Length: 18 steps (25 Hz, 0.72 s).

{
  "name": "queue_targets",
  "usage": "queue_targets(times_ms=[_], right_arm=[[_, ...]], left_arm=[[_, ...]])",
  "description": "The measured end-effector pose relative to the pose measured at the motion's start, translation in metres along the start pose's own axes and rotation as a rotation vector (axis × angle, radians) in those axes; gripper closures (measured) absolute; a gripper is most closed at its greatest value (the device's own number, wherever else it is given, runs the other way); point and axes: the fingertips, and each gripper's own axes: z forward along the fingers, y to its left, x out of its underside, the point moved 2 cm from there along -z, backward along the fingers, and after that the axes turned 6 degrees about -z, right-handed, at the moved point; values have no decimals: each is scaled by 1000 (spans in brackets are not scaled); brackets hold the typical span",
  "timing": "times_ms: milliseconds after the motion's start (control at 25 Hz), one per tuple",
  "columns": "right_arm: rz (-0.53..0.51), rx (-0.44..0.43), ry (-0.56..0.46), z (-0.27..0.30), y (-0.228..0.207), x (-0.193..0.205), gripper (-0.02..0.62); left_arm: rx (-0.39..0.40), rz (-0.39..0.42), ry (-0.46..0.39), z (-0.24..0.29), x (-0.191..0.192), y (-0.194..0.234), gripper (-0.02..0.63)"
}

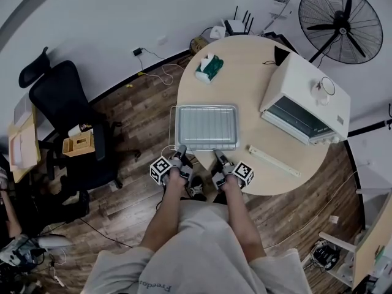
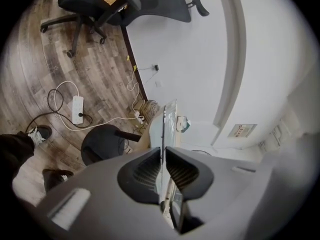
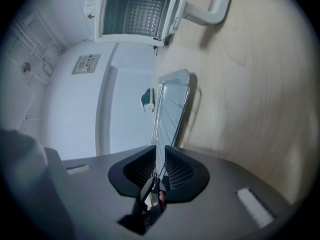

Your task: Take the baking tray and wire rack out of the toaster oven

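Observation:
The baking tray lies flat on the round table, with the wire rack at it, thin wires showing past its left side. My left gripper is shut on the tray's near edge; in the left gripper view the pads pinch the thin rim. My right gripper is at the same near edge, further right. In the right gripper view the tray and rack edge runs between its pads with a small gap, so it is open.
The white toaster oven stands at the table's right with its door down, handle toward me and the cavity showing. A green tissue pack lies at the far side. A fan and an office chair stand around.

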Motion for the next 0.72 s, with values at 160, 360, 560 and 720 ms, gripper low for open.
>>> queue_targets(times_ms=[160, 360, 560, 720], right_arm=[[-4, -6, -12, -3, -2, -3, 557], [-5, -9, -23, -7, -1, -5, 557], [-11, -1, -38, -15, 1, -5, 557], [-15, -6, -57, -25, -1, -8, 557]], left_arm=[[-23, 31, 17, 1, 3, 1, 534], [-78, 80, 40, 1, 7, 5, 534], [-109, 122, 50, 2, 8, 7, 465], [-110, 144, 40, 6, 11, 7, 436]])
